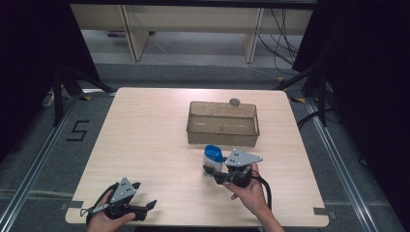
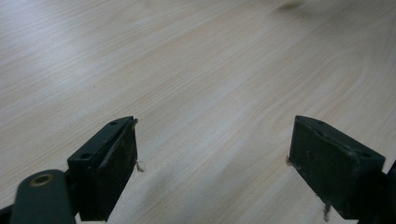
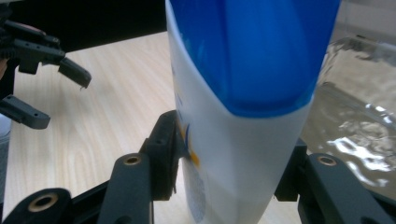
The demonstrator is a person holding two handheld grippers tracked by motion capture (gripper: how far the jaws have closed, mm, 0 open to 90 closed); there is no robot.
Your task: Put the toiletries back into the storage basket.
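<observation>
One bottle [image 1: 212,158], one bin [image 1: 223,123], two grippers.

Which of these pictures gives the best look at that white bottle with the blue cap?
The right gripper view: the bottle stands close up between the right gripper jaws, blue cap above white body. The high view shows the bottle small, in front of the clear bin. The left gripper view shows bare table.

Your white bottle [image 1: 212,161] with its blue cap [image 3: 254,51] stands upright; it sits just before the clear bin [image 1: 223,124], near its front wall.
</observation>
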